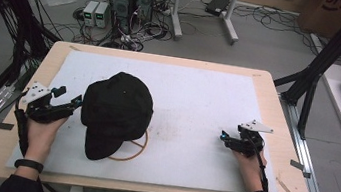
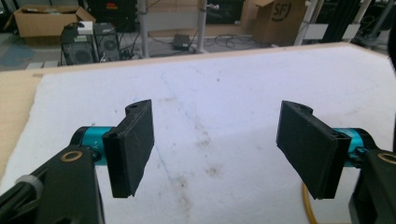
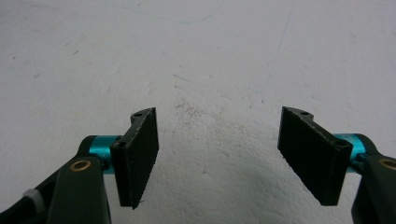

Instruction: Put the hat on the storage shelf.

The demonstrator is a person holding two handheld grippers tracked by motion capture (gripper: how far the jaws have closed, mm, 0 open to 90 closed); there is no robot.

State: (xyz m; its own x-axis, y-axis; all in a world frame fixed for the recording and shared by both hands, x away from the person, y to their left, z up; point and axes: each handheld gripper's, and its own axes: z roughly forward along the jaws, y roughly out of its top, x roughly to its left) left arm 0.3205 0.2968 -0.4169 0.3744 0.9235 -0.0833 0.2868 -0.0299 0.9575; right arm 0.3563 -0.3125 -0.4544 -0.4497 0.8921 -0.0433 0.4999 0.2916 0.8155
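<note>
1. At the left of the high view, the left hand-held gripper (image 1: 77,101) rests low over the white mat (image 1: 199,95), held by the person's left hand (image 1: 44,131), which wears a black wristband (image 1: 28,164). Its tips point right and sit just beside the left edge of the black cap (image 1: 116,111).
2. In the left gripper view, the left hand-held gripper (image 2: 219,149) has its jaws spread wide with nothing between them, only stained white mat (image 2: 210,93) beyond. A short piece of yellow-tan cord (image 2: 306,205) curves in at the lower right, beside the right jaw.
3. The black cap lies at left centre of the high view, crown toward the top of the frame and brim toward the bottom. It overlaps a thin tan ring (image 1: 132,154) whose arc pokes out from its lower right; whether that is a hoop or a loop of cord is hard to tell.
4. The mat covers most of the wooden desk (image 1: 276,121).
5. At the right of the high view, the right hand-held gripper (image 1: 223,138) sits on the mat, well apart from the cap, in the person's right hand (image 1: 250,162).
6. In the right gripper view, the right hand-held gripper (image 3: 217,156) also has its jaws wide apart, empty, over bare scuffed mat (image 3: 201,56).
</note>
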